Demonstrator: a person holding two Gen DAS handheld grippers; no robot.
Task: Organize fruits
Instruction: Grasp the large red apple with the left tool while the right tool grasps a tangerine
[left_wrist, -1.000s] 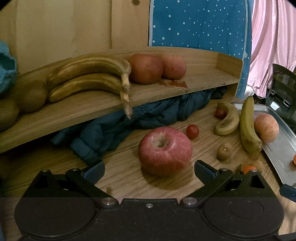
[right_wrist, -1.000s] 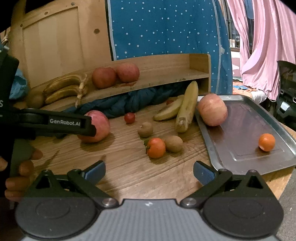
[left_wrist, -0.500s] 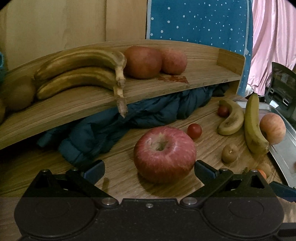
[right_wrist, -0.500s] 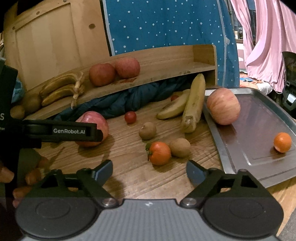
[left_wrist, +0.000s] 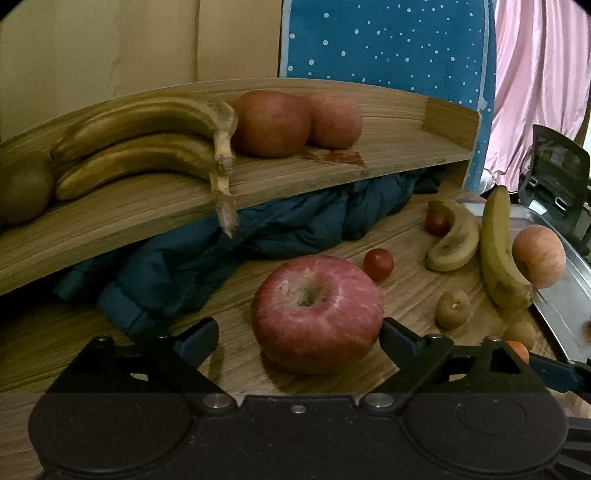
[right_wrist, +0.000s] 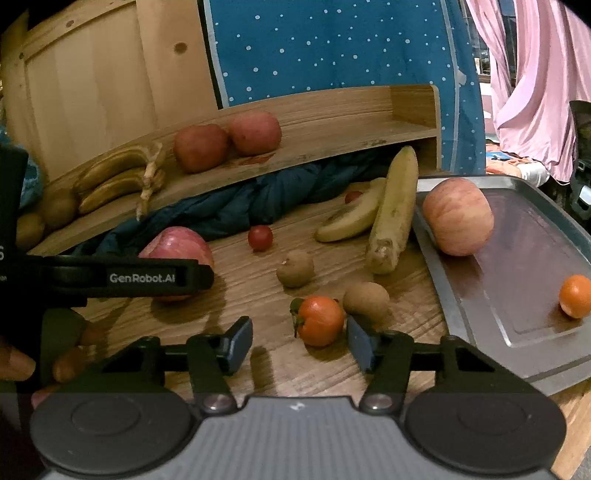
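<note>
A large red apple (left_wrist: 317, 314) stands on the wooden table between the fingers of my left gripper (left_wrist: 299, 332). Its jaws are closing; the right pad is at the apple's side and the left pad is still apart from it. My right gripper (right_wrist: 298, 343) is closing around a small orange fruit with a green stem (right_wrist: 319, 320). That fruit sits close to the right pad, and a gap remains on its left. A brown kiwi (right_wrist: 365, 301) lies just behind the right finger. In the right wrist view, one of the left gripper's fingers (right_wrist: 147, 277) crosses in front of the red apple (right_wrist: 177, 243).
The wooden shelf (left_wrist: 406, 147) carries two bananas (left_wrist: 147, 147), two apples (left_wrist: 273, 123) and kiwis. A metal tray (right_wrist: 517, 295) on the right holds an apple (right_wrist: 458, 218) and an orange (right_wrist: 574, 295). Two bananas (right_wrist: 395, 210), cherry tomatoes (right_wrist: 260, 238) and a dark blue jacket (left_wrist: 258, 240) lie between.
Both grippers moved forward over the table toward their fruit. The right jaws narrowed a lot around the orange fruit; the left jaws narrowed slightly at the red apple.
</note>
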